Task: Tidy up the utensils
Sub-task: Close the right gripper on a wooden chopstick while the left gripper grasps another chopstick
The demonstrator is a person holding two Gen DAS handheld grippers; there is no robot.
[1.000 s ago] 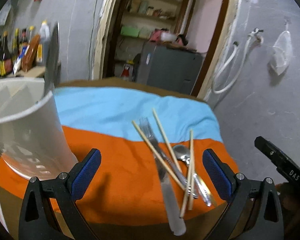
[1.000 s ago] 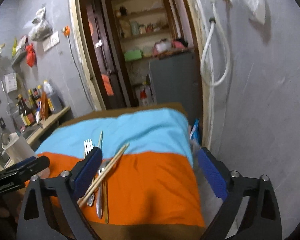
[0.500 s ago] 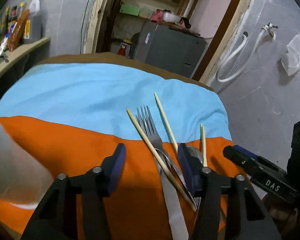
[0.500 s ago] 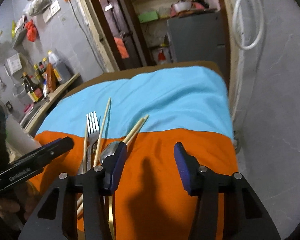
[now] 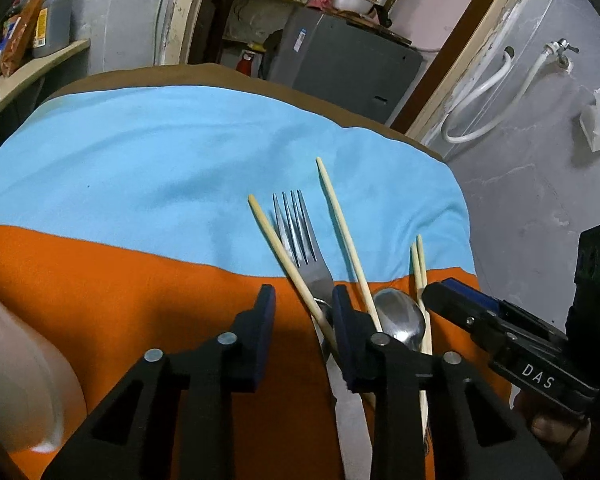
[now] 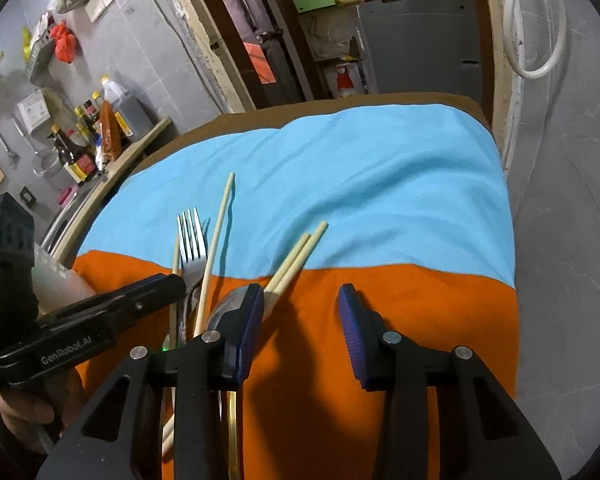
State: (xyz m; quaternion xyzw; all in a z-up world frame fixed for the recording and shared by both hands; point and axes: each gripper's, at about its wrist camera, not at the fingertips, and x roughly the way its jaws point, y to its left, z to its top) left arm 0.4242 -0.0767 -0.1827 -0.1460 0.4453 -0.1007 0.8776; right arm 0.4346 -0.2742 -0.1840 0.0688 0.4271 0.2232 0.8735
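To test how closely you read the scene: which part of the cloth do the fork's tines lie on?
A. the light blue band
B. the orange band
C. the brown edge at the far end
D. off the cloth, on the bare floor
A: the fork lies with its tines on the light blue band, while its handle runs back over the orange band.

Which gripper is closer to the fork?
Left. The left gripper has its right finger over the fork neck, jaws closing on nothing. The right gripper hangs beyond the spoon, jaws closing on nothing.
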